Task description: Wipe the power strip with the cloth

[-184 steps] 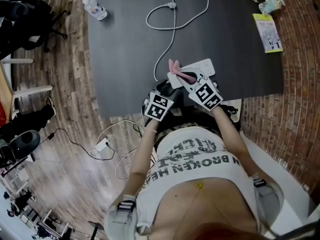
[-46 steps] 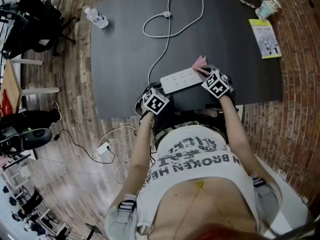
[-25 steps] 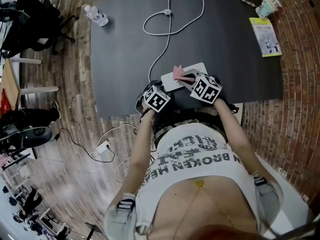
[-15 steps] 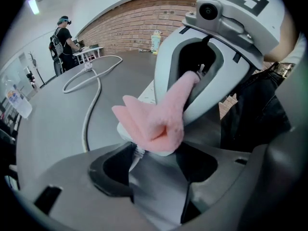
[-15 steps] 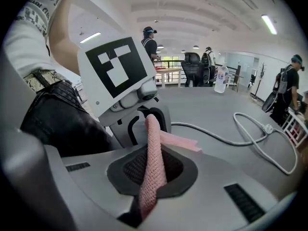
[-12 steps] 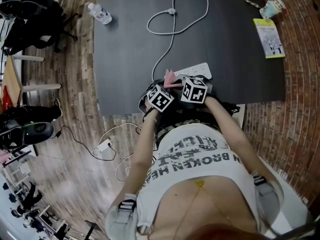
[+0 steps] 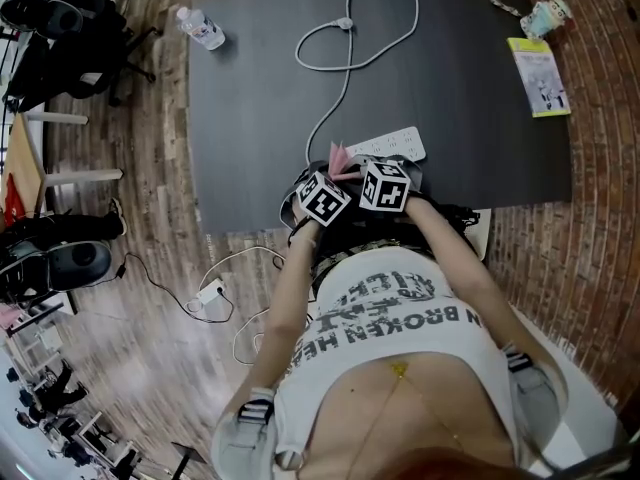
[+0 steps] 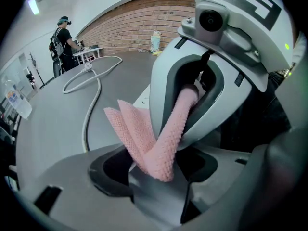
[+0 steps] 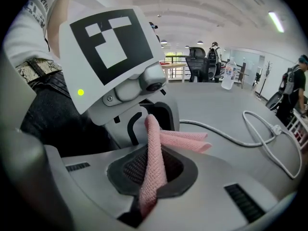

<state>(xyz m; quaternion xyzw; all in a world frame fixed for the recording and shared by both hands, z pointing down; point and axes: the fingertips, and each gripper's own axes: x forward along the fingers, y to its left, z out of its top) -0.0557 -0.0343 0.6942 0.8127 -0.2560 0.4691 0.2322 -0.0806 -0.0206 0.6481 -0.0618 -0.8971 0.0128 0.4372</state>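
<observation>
The pink cloth (image 7: 339,156) stands up over the near left end of the white power strip (image 7: 392,144) on the black table (image 7: 250,118). My left gripper (image 7: 335,174) and right gripper (image 7: 352,171) meet nose to nose there. In the left gripper view the cloth (image 8: 166,138) runs from my left gripper (image 8: 159,172) up into the right gripper (image 8: 192,95). In the right gripper view the cloth (image 9: 153,153) rises from my right gripper (image 9: 147,196) to the left gripper (image 9: 147,124). Both are shut on the cloth. The grippers hide the strip's left end.
The strip's white cable (image 7: 345,78) loops across the far table. A water bottle (image 7: 203,28) stands at the far left corner, and a booklet (image 7: 540,63) and a small cup (image 7: 550,10) at the far right. Chairs (image 7: 60,28) stand left of the table.
My right gripper has carried the cloth leftward along the strip, from its right end to the left gripper. In the last half second almost nothing moved.
</observation>
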